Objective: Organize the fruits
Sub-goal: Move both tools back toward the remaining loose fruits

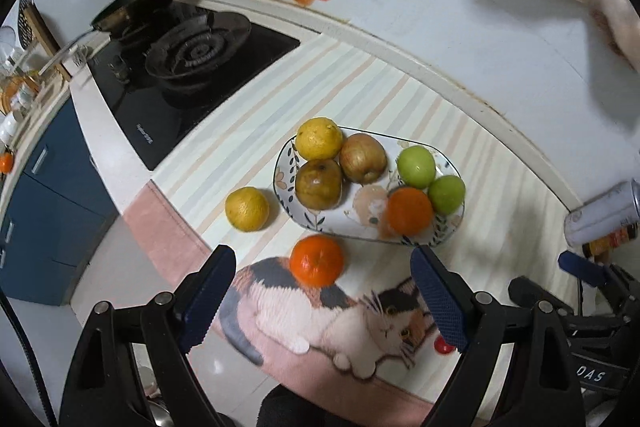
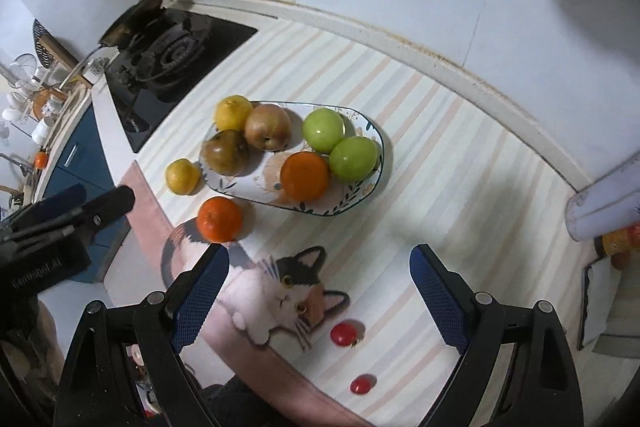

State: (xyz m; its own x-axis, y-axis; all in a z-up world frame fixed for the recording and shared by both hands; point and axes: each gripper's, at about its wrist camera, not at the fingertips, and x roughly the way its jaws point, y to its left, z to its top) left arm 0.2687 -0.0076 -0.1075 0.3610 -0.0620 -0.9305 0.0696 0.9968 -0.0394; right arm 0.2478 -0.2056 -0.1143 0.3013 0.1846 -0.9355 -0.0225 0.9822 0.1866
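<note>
- At the far left, a black gas hob (image 1: 188, 67) sits set into the counter, with a dark pan (image 1: 132, 3) on its back burner
- A yellow citrus (image 1: 247, 209) lies alone on the striped mat (image 1: 460, 287), just left of the plate and apart from it
- The left gripper (image 1: 324, 291) points steeply down over the mat's near edge, its blue-padded jaws spread wide with nothing between them but the mat's printed cat; it hovers clear of all fruit
- A loose orange mandarin (image 1: 317, 265) rests on the mat just in front of the plate, showing between the left gripper's fingers but not touched by them
- The oval patterned plate (image 1: 450, 163) holds six fruits: a yellow citrus (image 1: 319, 139), a reddish-brown apple (image 1: 363, 158) and a dark brownish fruit (image 1: 319, 183) at its left end, two green apples (image 1: 416, 166) and an orange (image 1: 410, 211) at its right
- The right gripper (image 2: 320, 291) also tilts steeply down, jaws spread and empty, above the cat's head
- Two small red fruits (image 2: 344, 333) lie on the mat near its front edge, between the right gripper's fingers in that view
- At the far right, a white can (image 1: 604, 213) lies on its side
</note>
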